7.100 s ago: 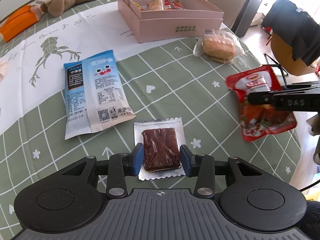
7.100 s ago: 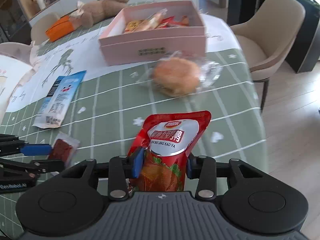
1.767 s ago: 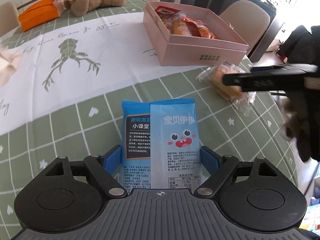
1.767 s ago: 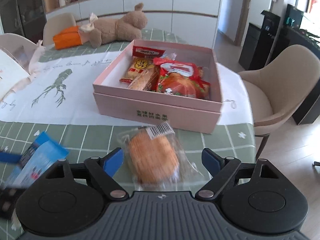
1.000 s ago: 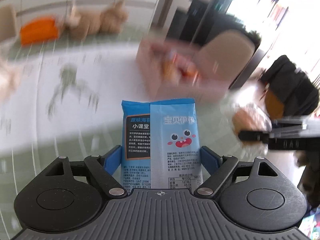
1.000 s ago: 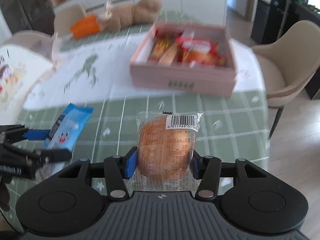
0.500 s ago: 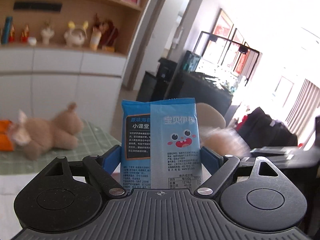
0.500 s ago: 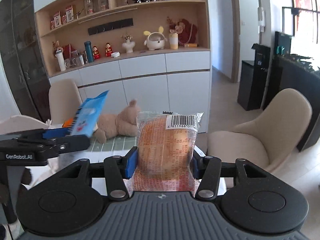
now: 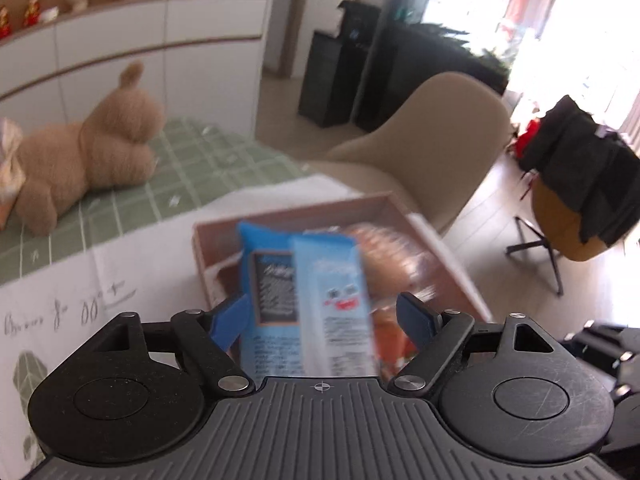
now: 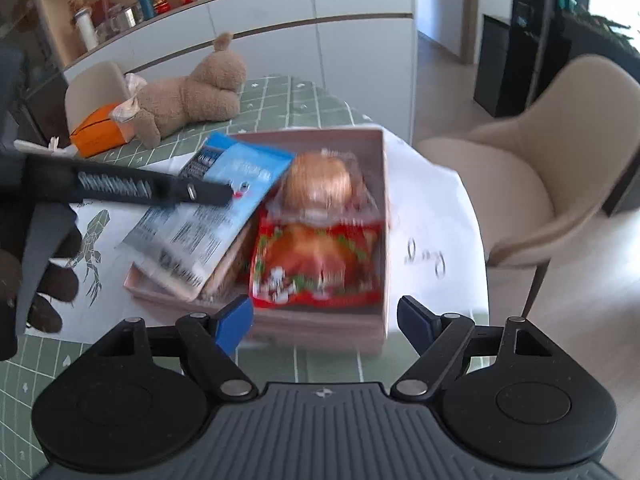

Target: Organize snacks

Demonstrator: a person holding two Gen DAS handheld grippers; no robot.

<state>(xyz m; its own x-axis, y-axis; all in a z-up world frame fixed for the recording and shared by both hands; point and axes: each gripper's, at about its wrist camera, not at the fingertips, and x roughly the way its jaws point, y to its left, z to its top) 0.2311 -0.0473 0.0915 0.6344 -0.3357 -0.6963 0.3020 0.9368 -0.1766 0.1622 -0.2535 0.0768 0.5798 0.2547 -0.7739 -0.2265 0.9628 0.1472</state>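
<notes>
A pink snack box (image 10: 384, 184) sits on the table. The wrapped round bun (image 10: 320, 184) lies in it above a red snack pouch (image 10: 316, 260). The blue snack packet (image 9: 308, 300) lies blurred between my left gripper's (image 9: 326, 314) spread fingers, over the box's left edge (image 9: 198, 252). In the right wrist view the packet (image 10: 216, 220) leans on the box's left wall under the left gripper's finger (image 10: 132, 190). My right gripper (image 10: 324, 316) is open and empty just in front of the box.
A brown plush bear (image 10: 188, 96) and an orange pack (image 10: 98, 130) lie at the table's far end. A beige chair (image 10: 532, 184) stands to the right. A white printed cloth (image 9: 100, 280) lies under the box on the green checked tablecloth.
Both grippers have dropped down to the pink box and opened. The bun has left my right gripper and lies in the box. The blue packet has slipped loose from my left gripper.
</notes>
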